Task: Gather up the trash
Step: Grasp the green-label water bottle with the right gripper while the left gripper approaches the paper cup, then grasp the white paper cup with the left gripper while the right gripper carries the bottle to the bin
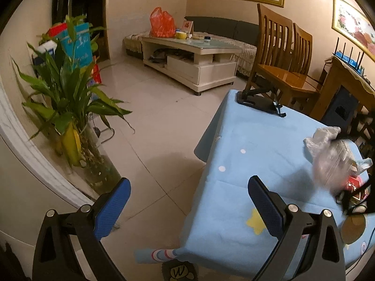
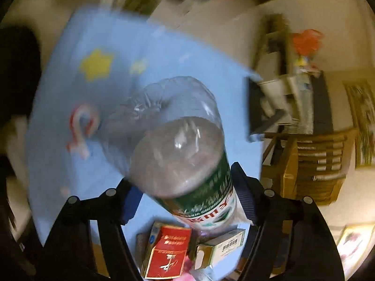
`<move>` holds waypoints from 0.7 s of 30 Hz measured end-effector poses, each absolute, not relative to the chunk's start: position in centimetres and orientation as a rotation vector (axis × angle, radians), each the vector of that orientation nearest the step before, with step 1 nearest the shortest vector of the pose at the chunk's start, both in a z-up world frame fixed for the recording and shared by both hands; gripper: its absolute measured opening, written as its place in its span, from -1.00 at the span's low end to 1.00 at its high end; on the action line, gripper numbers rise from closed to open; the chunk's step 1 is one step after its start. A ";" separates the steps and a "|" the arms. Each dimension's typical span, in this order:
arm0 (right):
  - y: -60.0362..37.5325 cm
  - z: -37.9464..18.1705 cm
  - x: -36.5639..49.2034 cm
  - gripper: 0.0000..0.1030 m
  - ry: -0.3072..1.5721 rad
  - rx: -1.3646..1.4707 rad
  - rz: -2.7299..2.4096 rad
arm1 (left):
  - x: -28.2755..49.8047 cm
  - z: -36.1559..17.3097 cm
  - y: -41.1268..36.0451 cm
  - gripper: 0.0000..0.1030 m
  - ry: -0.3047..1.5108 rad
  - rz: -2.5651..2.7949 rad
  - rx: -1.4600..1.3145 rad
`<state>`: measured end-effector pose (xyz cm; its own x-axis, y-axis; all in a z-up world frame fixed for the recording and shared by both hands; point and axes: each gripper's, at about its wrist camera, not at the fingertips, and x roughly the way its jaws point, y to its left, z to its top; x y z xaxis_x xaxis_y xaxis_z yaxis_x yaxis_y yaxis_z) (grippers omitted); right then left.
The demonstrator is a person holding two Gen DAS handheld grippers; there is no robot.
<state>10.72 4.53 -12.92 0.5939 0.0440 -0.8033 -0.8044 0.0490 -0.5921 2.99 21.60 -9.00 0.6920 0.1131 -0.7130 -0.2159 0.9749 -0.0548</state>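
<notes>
Above the tabletop, right hand-held gripper has its jaws partway in round a plastic bottle, w/ cartons below; left hand-held gripper hangs wide, empty.

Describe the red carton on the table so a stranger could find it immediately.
Start at the blue tablecloth with yellow stars. Near its edge lies a trash pile beneath a clear plastic bottle. The red carton is there, the only solid red box, beside a paler box.
</notes>
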 end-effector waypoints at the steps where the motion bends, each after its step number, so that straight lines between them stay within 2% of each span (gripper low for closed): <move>1: 4.0 -10.8 11.6 0.34 0.689 -1.270 0.737 | 2.7 -8.5 20.9 0.88 0.768 0.166 -0.131; 4: 1.1 -5.5 13.9 0.33 0.687 -0.983 0.754 | 1.9 -7.4 18.0 0.88 0.727 0.061 -0.108; 8: -8.2 1.7 16.8 0.33 0.646 -0.412 0.734 | 0.0 -6.4 11.5 0.88 0.690 -0.226 -0.076; 11: -16.5 4.1 15.9 0.32 0.600 -0.022 0.729 | -1.3 -6.8 6.2 0.88 0.706 -0.451 -0.033; 14: -25.9 3.2 14.2 0.32 0.565 0.298 0.709 | -2.1 -7.4 1.3 0.88 0.720 -0.617 0.061; 18: -35.0 0.4 11.4 0.32 0.528 0.502 0.639 | -0.4 -8.9 -2.9 0.88 0.795 -0.741 0.114; 21: -40.4 -1.7 9.3 0.32 0.481 0.625 0.582 | 1.3 -9.4 -4.1 0.87 0.867 -0.763 0.038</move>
<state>9.33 -40.37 -1.73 0.7367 0.6322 -0.2399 -0.3550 0.6636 0.6585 1.27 -4.11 -9.36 0.4042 -0.5897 -0.6991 0.6188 0.7392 -0.2657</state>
